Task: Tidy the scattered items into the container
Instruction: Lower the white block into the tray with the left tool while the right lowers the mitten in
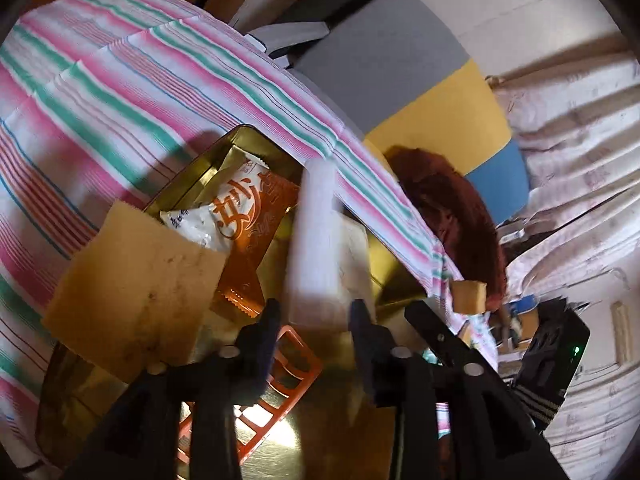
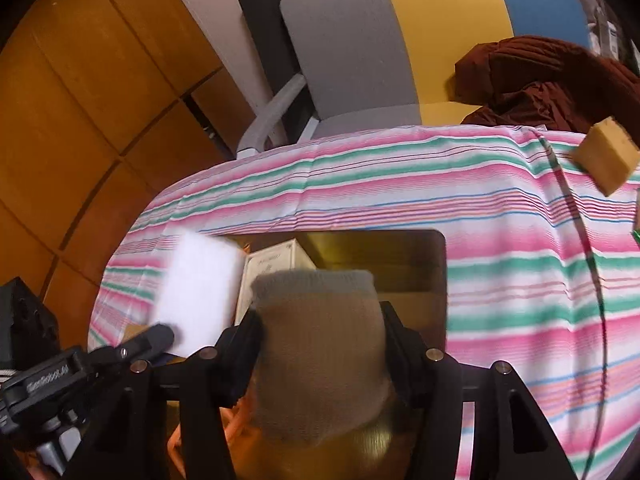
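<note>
A gold tin (image 1: 188, 172) lies open on the striped tablecloth (image 1: 100, 92). It holds an orange snack packet (image 1: 248, 216), a white packet (image 1: 192, 224), an orange plastic rack (image 1: 296, 376) and a cream box (image 2: 276, 264). A white foam block (image 1: 316, 240), blurred, stands over the tin between the fingers of my left gripper (image 1: 314, 312). The jaws are open, and a thin gap shows beside the block. My right gripper (image 2: 322, 328) is shut on a rolled grey-beige sock (image 2: 320, 352) above the tin (image 2: 400, 248). The white block (image 2: 200, 292) is just to its left.
A tan flat slab (image 1: 132, 292) leans over the tin's near left rim. A yellow sponge (image 2: 604, 156) lies on the cloth at the far right. Behind the table stands a grey, yellow and blue chair (image 2: 360, 48) with a dark red garment (image 2: 540, 80). Wooden panels (image 2: 80, 80) fill the left.
</note>
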`<state>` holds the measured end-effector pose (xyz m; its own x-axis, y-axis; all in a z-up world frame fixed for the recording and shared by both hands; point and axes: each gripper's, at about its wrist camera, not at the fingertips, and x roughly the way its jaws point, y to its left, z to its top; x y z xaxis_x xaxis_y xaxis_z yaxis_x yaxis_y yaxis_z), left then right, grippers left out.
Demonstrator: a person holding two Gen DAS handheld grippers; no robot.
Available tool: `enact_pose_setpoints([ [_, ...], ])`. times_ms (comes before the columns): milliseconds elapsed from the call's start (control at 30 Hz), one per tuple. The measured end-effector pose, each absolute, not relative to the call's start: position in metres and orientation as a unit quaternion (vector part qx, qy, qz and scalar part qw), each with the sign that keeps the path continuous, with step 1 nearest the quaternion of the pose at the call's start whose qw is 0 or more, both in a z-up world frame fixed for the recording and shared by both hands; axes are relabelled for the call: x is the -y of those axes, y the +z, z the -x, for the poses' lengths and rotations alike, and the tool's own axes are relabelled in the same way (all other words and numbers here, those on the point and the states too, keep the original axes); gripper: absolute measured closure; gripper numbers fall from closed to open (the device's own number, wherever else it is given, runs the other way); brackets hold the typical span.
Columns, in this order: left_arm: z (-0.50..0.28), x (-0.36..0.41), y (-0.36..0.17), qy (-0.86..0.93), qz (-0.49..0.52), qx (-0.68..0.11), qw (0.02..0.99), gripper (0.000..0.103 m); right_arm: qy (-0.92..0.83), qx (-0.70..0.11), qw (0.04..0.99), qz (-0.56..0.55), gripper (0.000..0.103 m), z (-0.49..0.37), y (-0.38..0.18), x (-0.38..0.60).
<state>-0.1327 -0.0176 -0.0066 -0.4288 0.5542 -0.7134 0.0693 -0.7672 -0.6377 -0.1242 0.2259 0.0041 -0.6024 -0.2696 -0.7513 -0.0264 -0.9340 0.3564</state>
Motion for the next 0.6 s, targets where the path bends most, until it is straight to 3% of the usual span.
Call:
enact_pose_setpoints([
  [100,0.127,0.019,0.001,0.799,0.498,0.300,0.153,0.052,-0.874,0.183,0.069,-0.445,0.041,0.130,0.001,-0.230],
  [167,0.120,0.021,0.005,0.808,0.487,0.301,0.142,0.051,-0.874,0.189,0.073,-0.441,0.036,0.126,0.003,-0.234],
  [367,0.106,0.028,0.005,0.805,0.478,0.330,0.124,0.051,-0.881,0.199,0.069,-0.424,0.035,0.103,0.011,-0.249],
  [600,0.085,0.010,0.012,0.814,0.475,0.309,0.130,0.051,-0.883,0.225,0.061,-0.407,0.031,0.071,0.022,-0.276],
])
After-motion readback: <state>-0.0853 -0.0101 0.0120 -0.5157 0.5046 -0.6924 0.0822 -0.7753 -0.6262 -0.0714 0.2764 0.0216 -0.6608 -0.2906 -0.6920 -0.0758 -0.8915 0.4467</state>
